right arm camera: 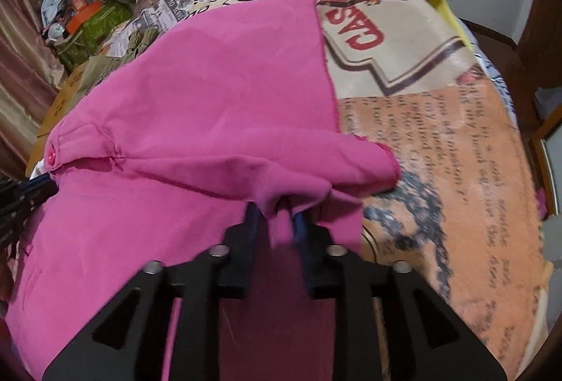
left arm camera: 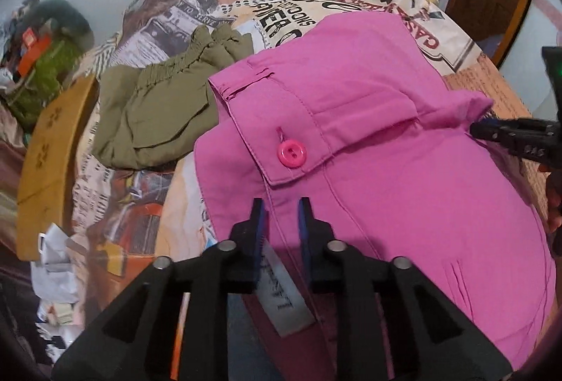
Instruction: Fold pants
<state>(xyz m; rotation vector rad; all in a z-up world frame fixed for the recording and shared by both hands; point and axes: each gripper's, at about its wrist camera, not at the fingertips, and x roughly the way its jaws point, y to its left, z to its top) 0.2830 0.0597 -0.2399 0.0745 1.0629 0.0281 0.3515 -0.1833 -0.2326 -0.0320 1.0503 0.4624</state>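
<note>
The pink pants [left arm camera: 404, 142] lie on the bed [right arm camera: 439, 142], over a printed blanket, with the waist end toward the near edge and the rest running away toward the far edge. A button [left arm camera: 291, 154] on a pocket flap faces up, and a white label [left arm camera: 284, 296] shows inside the waistband.

The left gripper [left arm camera: 281, 205] hangs over the near edge of the pants. Its fingers [left arm camera: 258, 223] stand partly apart, with cloth lying under the gap, but the pads do not look pressed on it. The right gripper [right arm camera: 274, 215] is at the other waist corner. A bunched tuck of pink cloth sits between its fingers [right arm camera: 250, 223]; the frame is blurred there, so I cannot tell whether the pads bite on it.

Judging from this, the fold is at an early stage: the pants seem doubled once, since one cut edge runs across the top layer, yet the shape is lumpy and wrinkled. Smoothing and at least one more fold look to be left. An olive garment [left arm camera: 154, 114] lies crumpled toward the left edge of the bed, apart from the pants.
</note>
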